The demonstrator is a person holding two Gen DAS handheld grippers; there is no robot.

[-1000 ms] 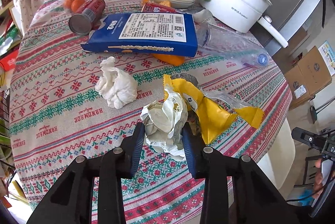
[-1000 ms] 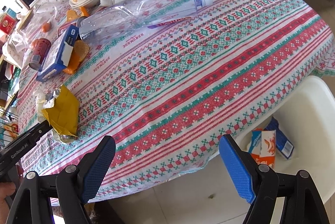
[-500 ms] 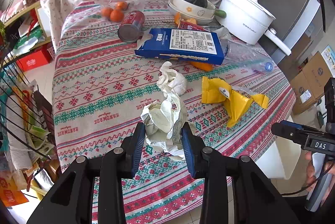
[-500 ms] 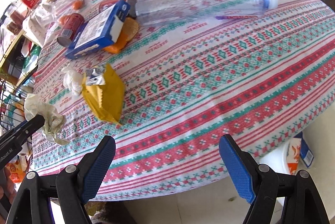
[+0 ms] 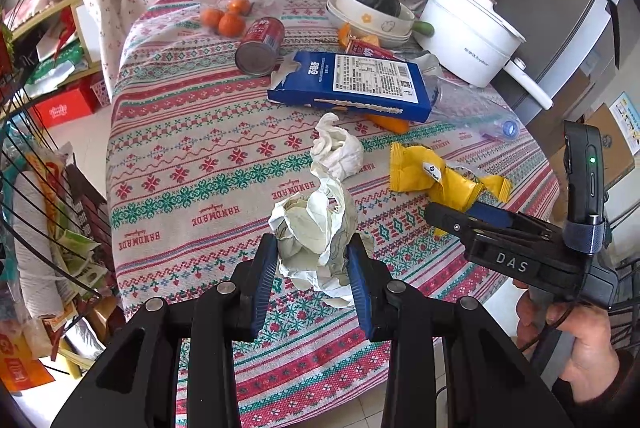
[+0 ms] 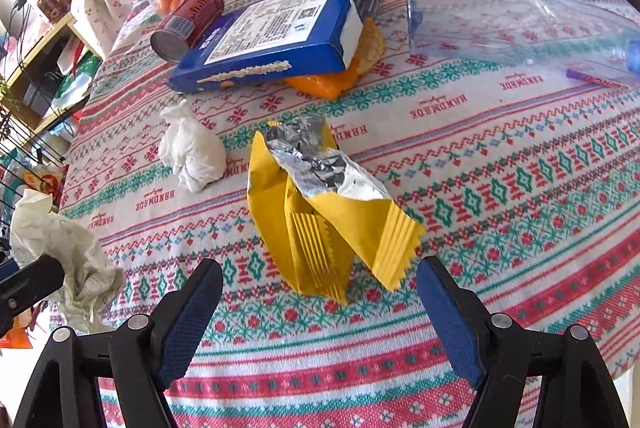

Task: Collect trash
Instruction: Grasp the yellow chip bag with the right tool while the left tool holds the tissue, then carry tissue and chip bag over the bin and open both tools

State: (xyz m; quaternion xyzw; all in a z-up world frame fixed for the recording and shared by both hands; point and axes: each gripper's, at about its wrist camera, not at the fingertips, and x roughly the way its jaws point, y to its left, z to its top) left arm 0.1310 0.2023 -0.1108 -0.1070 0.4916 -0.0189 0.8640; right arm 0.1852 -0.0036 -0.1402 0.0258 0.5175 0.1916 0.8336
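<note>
L tongs [image 5: 312,270]: clenched on crumpled paper wad [image 5: 316,228], held off the table [image 6: 500,164].
White tissue ball [image 6: 192,156]: on cloth, just beside wrapper; likely later pick.
Yellow wrapper [image 6: 320,212]: on table, foil mouth away from R tongs.
R tongs [image 6: 320,304]: released, jaws just closing in, wrapper ahead, not yet between pads.
Tip: go lower, straddle pleated end, then squeeze; avoid snagging cloth.
</note>
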